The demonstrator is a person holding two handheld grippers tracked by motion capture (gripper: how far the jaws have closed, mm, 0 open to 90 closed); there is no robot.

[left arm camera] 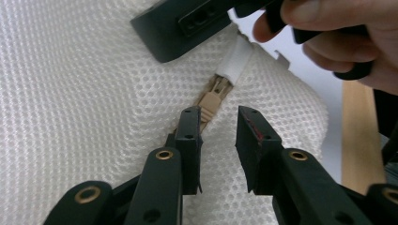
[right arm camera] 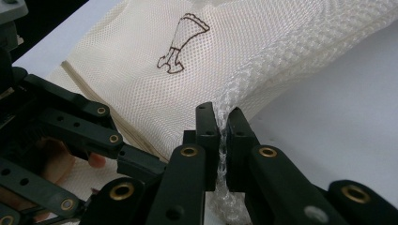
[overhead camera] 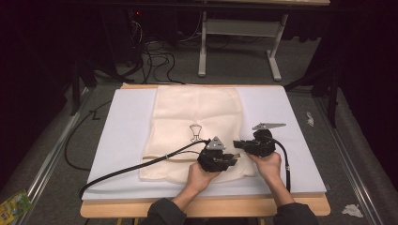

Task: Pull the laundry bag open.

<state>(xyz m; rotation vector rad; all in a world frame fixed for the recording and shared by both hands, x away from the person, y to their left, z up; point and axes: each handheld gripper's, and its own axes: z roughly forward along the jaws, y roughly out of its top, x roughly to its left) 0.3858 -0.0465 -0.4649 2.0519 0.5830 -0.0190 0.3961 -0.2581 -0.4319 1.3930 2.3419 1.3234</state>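
The cream mesh fabric laundry bag (overhead camera: 195, 131) lay flat on the white foam-topped desk (overhead camera: 122, 140), its near edge by my hands. Its small tan plastic zipper pull (left arm camera: 210, 102) sat on the seam near the bag's corner.

The left gripper (left arm camera: 217, 129) had its fingers part open, standing on either side of the pull; I saw no pad pressing on it, so nothing was held. The right gripper (right arm camera: 222, 133) had its fingers pinched shut on a bunched fold of mesh at the bag's edge.

Risks, as I judged them:
- The left fingers could close on mesh beside the pull rather than on the pull itself, since it is small and lies flat in the seam.
- If the right grip slipped, the fabric would bunch ahead of the slider and it could jam.
- The two grippers sat very close together; the right gripper's body loomed just above the pull in the left gripper view, so a knock between them was possible.

Room: the bag's far half and the desk on both sides lay free. The desk's near wooden edge (overhead camera: 234, 206) was just behind my wrists, so I had little room to pull back.
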